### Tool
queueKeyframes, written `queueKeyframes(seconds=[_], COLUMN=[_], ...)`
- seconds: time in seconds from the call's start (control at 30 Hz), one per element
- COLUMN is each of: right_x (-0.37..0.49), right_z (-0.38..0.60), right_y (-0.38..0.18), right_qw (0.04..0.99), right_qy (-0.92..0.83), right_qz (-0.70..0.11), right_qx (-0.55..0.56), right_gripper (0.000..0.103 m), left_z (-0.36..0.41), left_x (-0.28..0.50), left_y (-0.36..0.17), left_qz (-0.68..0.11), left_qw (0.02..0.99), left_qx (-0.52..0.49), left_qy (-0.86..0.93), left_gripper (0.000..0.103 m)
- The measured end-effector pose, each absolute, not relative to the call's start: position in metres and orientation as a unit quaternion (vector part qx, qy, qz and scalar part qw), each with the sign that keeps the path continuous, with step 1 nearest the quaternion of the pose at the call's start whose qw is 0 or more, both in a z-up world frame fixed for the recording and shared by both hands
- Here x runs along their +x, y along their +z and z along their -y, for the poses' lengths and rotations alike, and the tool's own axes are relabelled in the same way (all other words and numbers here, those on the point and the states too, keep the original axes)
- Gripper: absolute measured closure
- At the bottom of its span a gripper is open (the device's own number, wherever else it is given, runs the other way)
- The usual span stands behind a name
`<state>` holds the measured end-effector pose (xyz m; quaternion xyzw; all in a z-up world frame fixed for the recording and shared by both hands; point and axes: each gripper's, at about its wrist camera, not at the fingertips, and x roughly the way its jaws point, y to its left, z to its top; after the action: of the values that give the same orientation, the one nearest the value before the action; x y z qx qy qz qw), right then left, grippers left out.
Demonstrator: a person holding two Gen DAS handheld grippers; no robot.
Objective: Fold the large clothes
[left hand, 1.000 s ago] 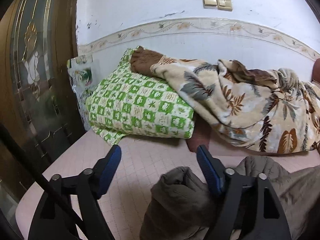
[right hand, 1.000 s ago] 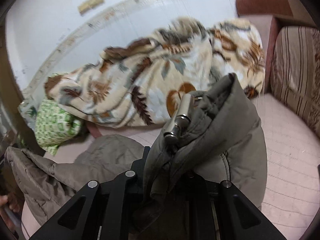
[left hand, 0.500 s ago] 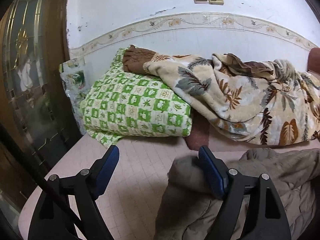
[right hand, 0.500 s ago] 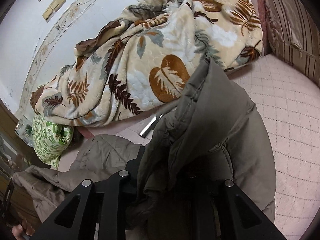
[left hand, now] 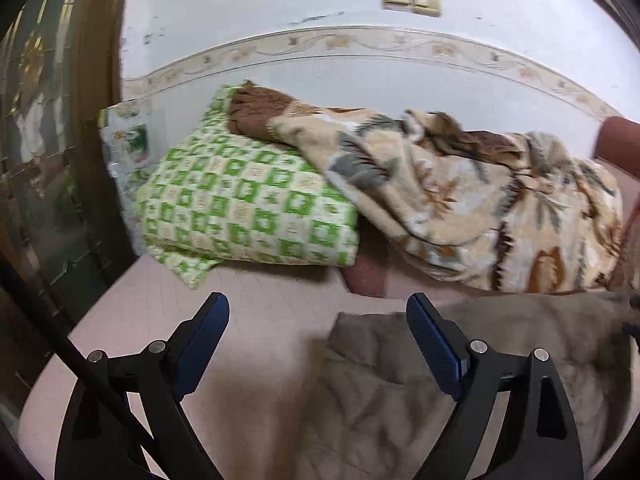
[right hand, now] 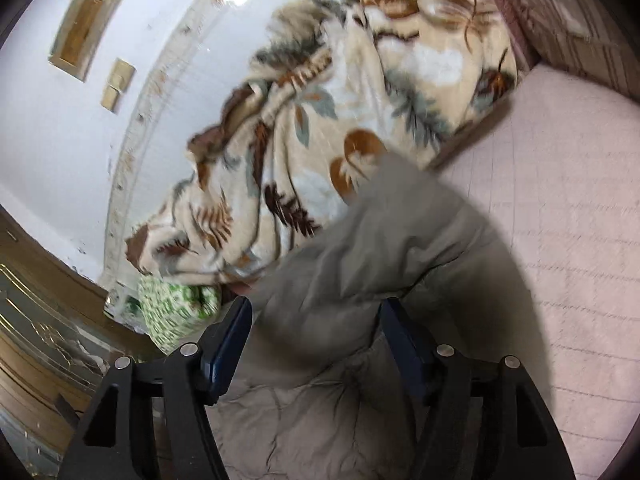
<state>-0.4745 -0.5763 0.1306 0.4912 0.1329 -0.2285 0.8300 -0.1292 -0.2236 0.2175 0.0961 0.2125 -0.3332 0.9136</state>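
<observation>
An olive padded jacket [left hand: 400,384] lies crumpled on the pink quilted bed [left hand: 260,312]. My left gripper [left hand: 316,300] hovers over its left corner; its jaws are opening, the blue pads [left hand: 432,340] stand wide and press on nothing. In the right wrist view a raised fold of the jacket [right hand: 380,240] bulges up between the fingers of my right gripper [right hand: 316,304]. Its jaws are opening too, and the pads no longer pinch the fabric. The image is blurred there.
A green checked pillow [left hand: 248,208] and a leaf-patterned blanket [left hand: 480,208] are heaped against the white wall behind the jacket. A glass-panelled door [left hand: 40,160] stands at the left. A striped cushion [right hand: 560,8] borders the bed on the right.
The right gripper's jaws have parted and let go of the jacket fold they were pinching, and that view has rolled. The left jaws widened a little; the jacket corner now lies flatter.
</observation>
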Motion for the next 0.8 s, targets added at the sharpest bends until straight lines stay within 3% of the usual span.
queueKeyframes(seconds=[0.13, 0.23, 0.5, 0.63, 0.8], right_x=[-0.47, -0.442, -0.378, -0.377, -0.369], right_z=[0.553, 0.52, 0.49, 0.513, 0.532], right_y=[0.152, 0.153, 0.089, 0.066, 0.047], right_qw=[0.861, 0.882, 0.858, 0.84, 0.824], right_qy=[-0.223, -0.227, -0.29, -0.287, -0.278], right_qz=[-0.166, -0.243, -0.382, -0.409, -0.43], right_qx=[0.425, 0.334, 0.185, 0.213, 0.241], right_gripper=[0.031, 0.031, 0.032, 0.031, 0.027], left_z=[0.246, 0.276, 0.34, 0.356, 0.374], left_x=[-0.168, -0.197, -0.187, -0.166, -0.153], left_y=[0.203, 0.175, 0.081, 0.056, 0.04], left_qz=[-0.217, -0.241, -0.362, -0.405, -0.417], left_qw=[0.882, 0.849, 0.804, 0.787, 0.786], left_qx=[0.127, 0.179, 0.243, 0.243, 0.241], left_qy=[-0.398, -0.434, -0.404, -0.397, -0.387], left_gripper=[0.013, 0.013, 0.011, 0.002, 0.0])
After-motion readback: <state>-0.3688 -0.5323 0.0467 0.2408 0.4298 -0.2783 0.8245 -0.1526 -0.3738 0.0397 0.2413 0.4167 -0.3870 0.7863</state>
